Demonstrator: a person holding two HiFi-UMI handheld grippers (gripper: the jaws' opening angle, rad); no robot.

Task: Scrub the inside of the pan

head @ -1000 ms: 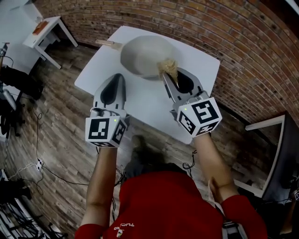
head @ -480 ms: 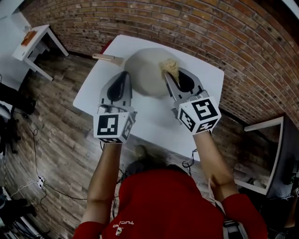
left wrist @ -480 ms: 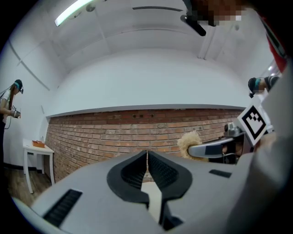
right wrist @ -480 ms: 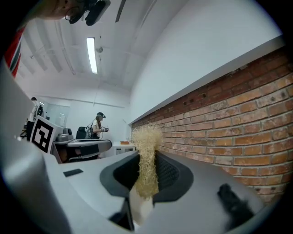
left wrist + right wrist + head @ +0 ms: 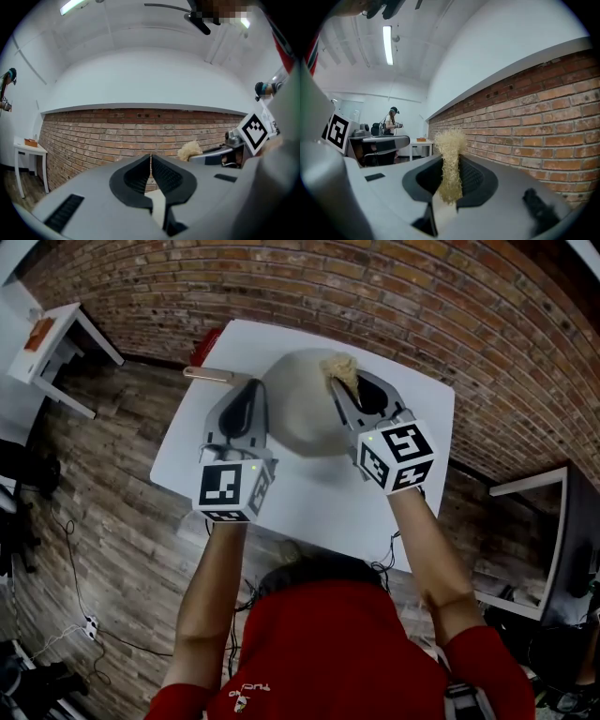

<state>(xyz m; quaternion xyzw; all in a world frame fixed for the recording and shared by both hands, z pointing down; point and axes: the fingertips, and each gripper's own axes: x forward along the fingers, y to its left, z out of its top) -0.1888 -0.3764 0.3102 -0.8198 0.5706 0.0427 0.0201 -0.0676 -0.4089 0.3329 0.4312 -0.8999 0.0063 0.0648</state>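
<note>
The work surface is a white square table (image 5: 309, 486) on a wood-plank floor, set close to a red brick wall (image 5: 394, 296). A small white side table (image 5: 52, 334) stands well apart on the left.

The round grey pan (image 5: 298, 413) lies toward the far side of the table, its wooden handle (image 5: 208, 376) pointing left. We hold the right gripper (image 5: 343, 393) over the pan's far right rim, jaws clamped on a straw-coloured fibrous scrubber (image 5: 449, 145). The left gripper (image 5: 255, 387) sits at the pan's left rim near the handle root, jaws together with nothing between them.

We judge this as the approach step: the scrubber is at the pan, but we cannot tell whether it touches the inner surface. Both gripper views look level at the wall, so the next move calls for pitching the right gripper down into the basin. The pan is unrestrained, so we expect to part the left jaws and steady the handle.

Clearance is tight toward the wall. The near half of the table offers open room.
</note>
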